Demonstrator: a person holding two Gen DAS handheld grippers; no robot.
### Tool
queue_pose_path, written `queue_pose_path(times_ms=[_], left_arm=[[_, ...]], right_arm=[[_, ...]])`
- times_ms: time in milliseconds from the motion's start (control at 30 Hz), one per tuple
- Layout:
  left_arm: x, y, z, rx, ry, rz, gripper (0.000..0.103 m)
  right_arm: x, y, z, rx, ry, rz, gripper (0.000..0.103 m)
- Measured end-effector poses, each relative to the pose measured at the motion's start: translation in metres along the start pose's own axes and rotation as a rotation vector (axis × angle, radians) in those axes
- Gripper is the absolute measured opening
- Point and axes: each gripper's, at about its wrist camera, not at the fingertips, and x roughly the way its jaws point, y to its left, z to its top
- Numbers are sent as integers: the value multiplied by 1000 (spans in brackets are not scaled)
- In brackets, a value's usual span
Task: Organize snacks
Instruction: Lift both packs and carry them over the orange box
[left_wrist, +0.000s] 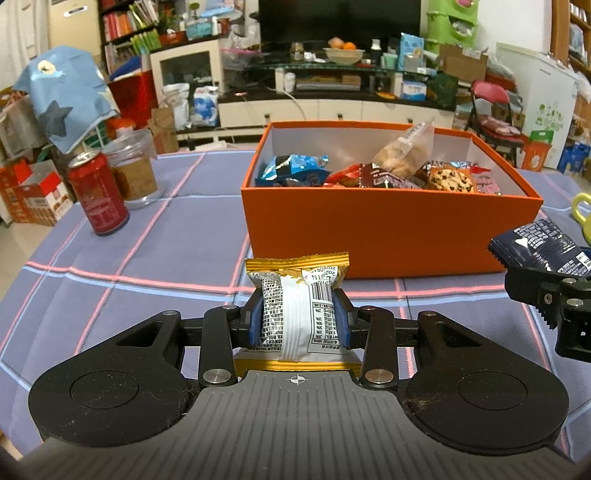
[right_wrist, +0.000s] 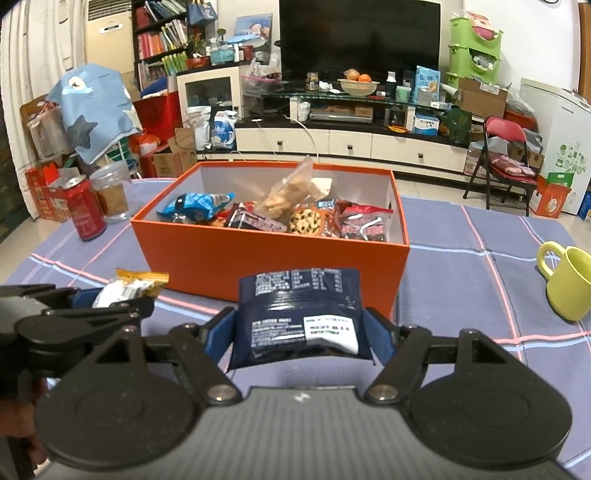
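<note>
Left gripper (left_wrist: 299, 319) clamped on gold-edged white snack packet (left_wrist: 297, 295). Right gripper (right_wrist: 301, 328) clamped on navy snack packet (right_wrist: 299, 314). Orange box (right_wrist: 273, 258) at 12 o'clock. Right view only: yellow-green mug (right_wrist: 567, 282) at 3 o'clock.

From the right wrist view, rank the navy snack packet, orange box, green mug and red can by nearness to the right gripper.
1. navy snack packet: between the jaws of the right gripper.
2. orange box: just ahead, behind the packet.
3. green mug: off to the right on the tablecloth.
4. red can: far left, beside the box's back corner.
</note>
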Motion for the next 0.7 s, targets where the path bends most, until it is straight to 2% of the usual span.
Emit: queue_pose_path(times_ms=[700], left_arm=[[-8,0,3,-4,-8,-11,10]], right_arm=[[-3,4,0,-14,-11,18,74]])
